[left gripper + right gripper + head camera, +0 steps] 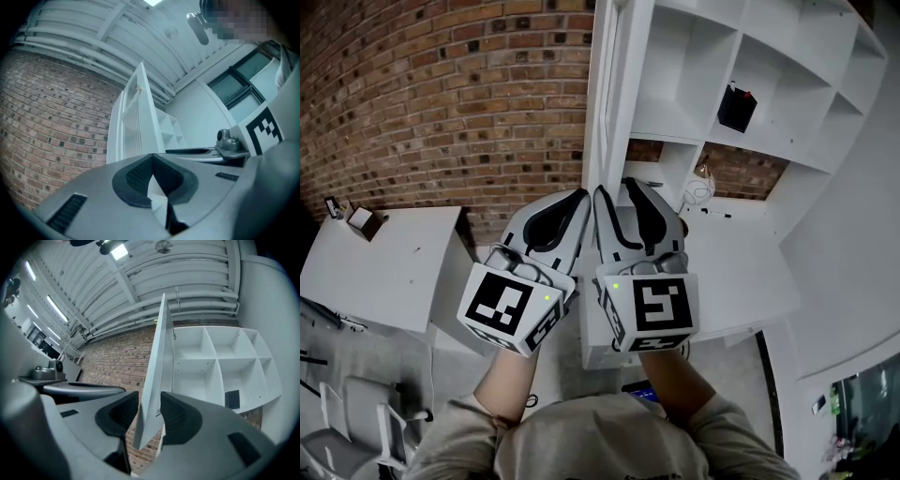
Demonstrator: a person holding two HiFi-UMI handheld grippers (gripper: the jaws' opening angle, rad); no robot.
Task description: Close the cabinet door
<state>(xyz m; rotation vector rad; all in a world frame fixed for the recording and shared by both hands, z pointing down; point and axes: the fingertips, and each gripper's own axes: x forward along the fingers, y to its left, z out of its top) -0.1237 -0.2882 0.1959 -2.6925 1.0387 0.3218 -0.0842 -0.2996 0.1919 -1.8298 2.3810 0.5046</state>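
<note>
Two hand-held grippers sit nearest, side by side. Each is a smooth grey-white shell with ribbed black pads and carries one marker cube, the left (508, 307) and the right (652, 307), printed in black-and-white squares.

The left gripper (152, 157) has its jaws brought together at the tips, and nothing is gripped between them. The right gripper (149, 397) stands wide. The lower corner of the cabinet door (157, 376) rises between its pads, but they do not press on it.

The door is a thin, flat white panel. It is swung open and stands out edge-on from the left side of the cabinet (220, 366). Seen from the left gripper view, its face looks ribbed with fine vertical lines.

The cabinet is white board divided into square open compartments. Six show in the right gripper view, in two rows, and one small black item (737, 108) stands in a lower one. Below the compartments runs a plain white counter (741, 272).

To the left is one white table (394, 272) with a small box (364, 221) at its far corner. Behind everything is a rough red-brown brick wall (441, 103). Overhead is a pale ceiling (187, 268) with ribbed beams.
</note>
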